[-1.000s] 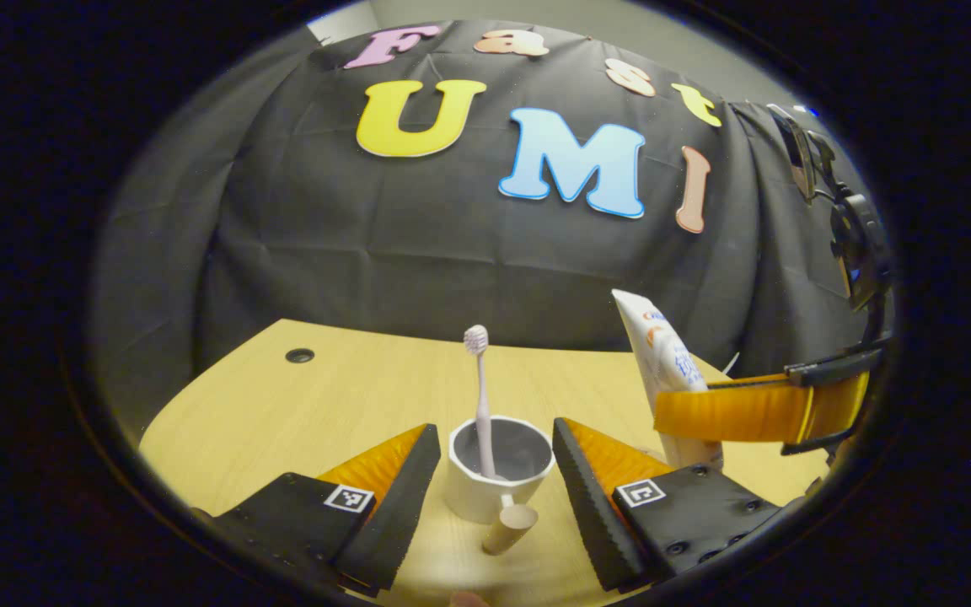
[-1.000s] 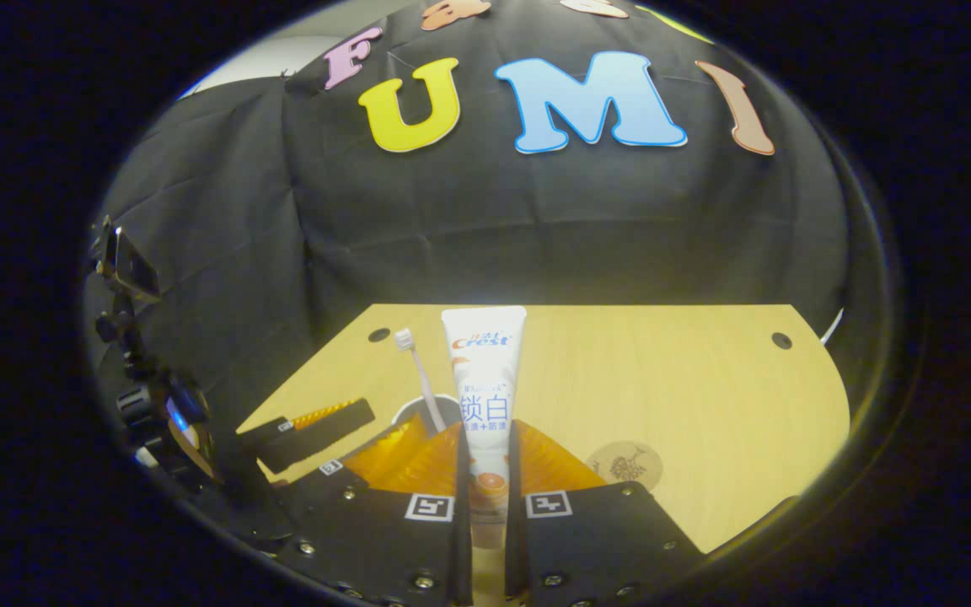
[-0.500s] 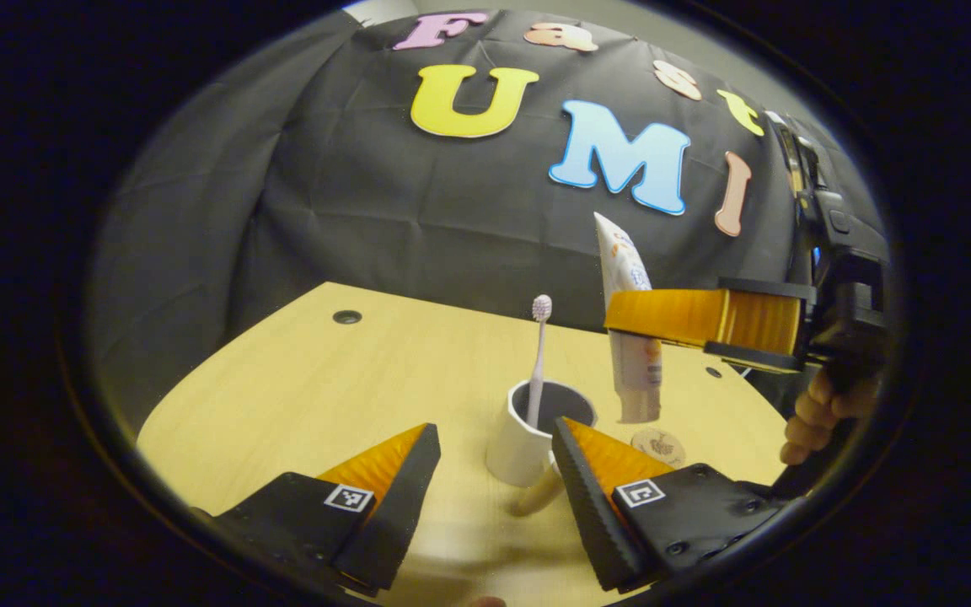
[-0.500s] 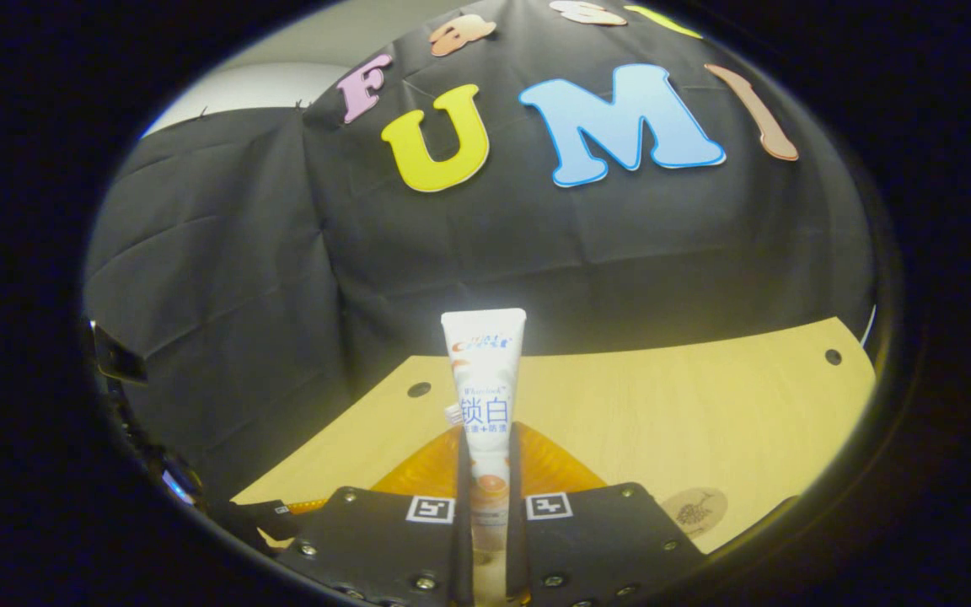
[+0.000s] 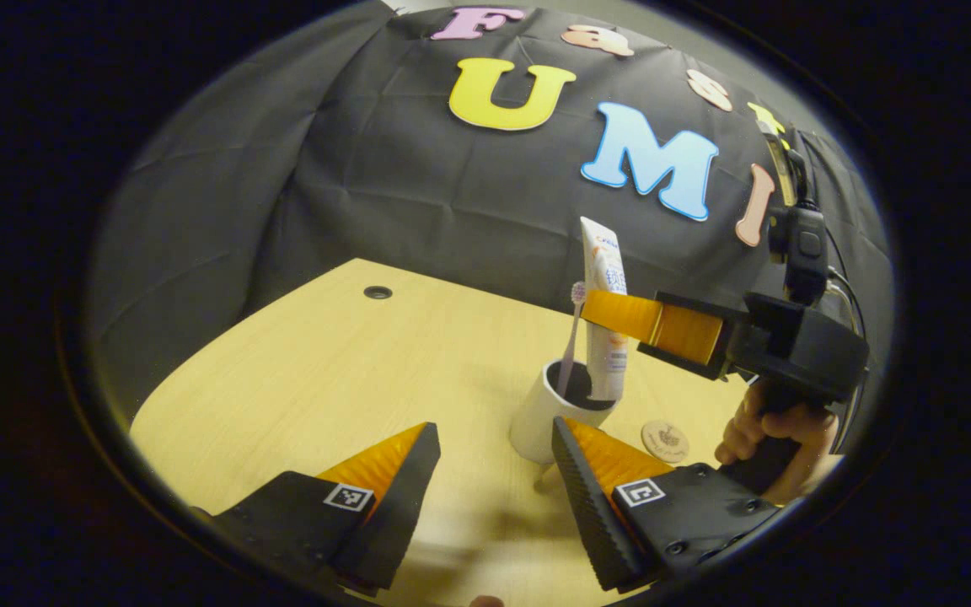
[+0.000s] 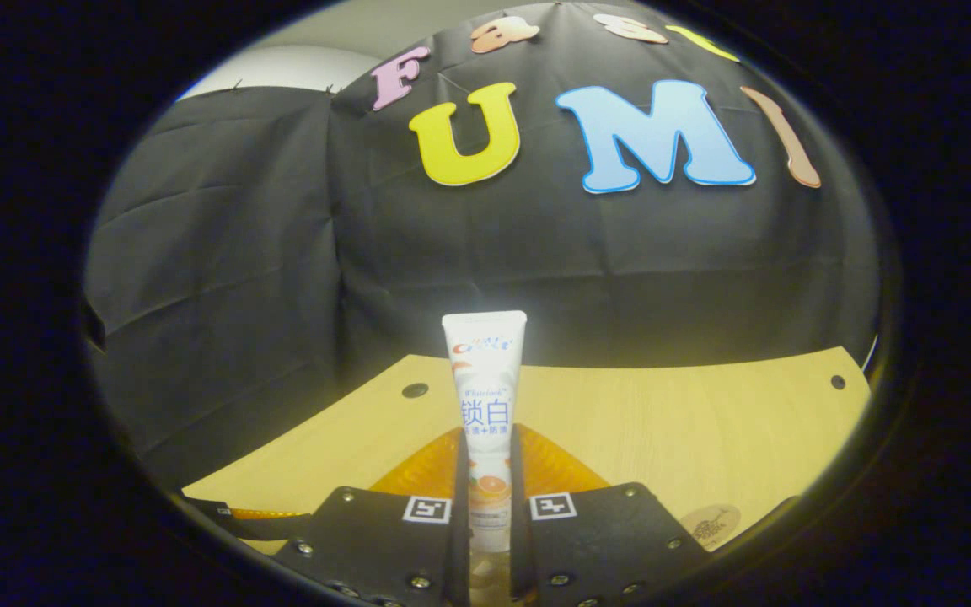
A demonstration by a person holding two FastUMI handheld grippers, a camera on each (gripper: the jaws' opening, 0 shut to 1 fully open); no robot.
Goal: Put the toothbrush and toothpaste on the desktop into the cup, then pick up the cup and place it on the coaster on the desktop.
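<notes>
The right gripper [image 6: 485,506] pinches the toothpaste tube [image 6: 484,396] upright over the white cup [image 5: 549,413], beside the toothbrush [image 5: 570,337]; an off-centre release could tip the cup, while the left gripper [image 5: 494,472] stands spread.

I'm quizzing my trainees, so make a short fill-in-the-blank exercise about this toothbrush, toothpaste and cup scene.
1. The toothbrush stands in the white ____.
2. The right gripper has its jaws shut on the ____.
3. The left gripper has its jaws ____.
4. The round coaster lies on the ____, beside the cup.

Missing words: cup; toothpaste; open; desktop
</notes>
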